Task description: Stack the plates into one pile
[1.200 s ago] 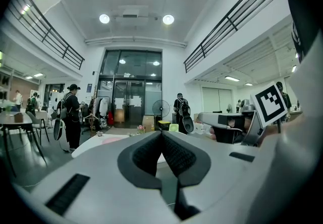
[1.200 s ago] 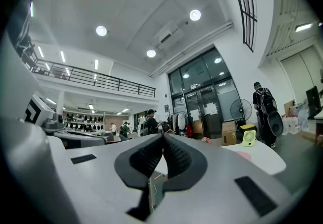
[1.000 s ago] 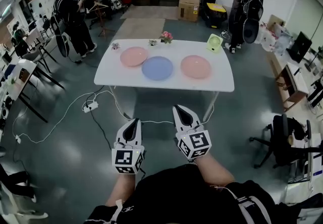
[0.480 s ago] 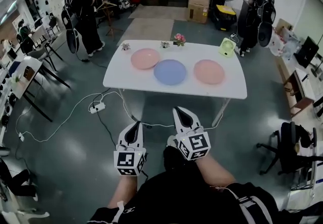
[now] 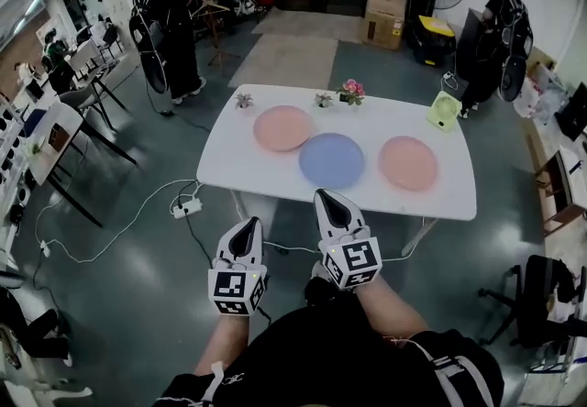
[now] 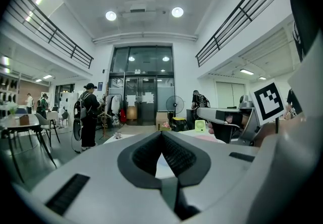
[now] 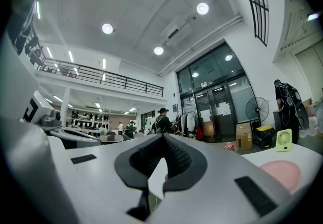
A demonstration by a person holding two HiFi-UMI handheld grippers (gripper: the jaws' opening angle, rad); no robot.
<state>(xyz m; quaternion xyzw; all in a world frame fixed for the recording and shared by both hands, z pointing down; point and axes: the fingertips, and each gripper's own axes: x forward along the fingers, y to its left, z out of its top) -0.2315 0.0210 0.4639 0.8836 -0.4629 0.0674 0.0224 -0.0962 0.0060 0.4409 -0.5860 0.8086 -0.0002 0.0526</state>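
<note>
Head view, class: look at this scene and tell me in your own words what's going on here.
A person holds a gripper in each hand, short of the white table. The left gripper and the right gripper are both shut and empty. Three plates lie in a row on the table, none on top of another: the left pink plate, the blue plate and the right pink plate. No stacking has started.

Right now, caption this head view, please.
Shut left claw and right claw face white table: blue round plate between two pink round plates.
</note>
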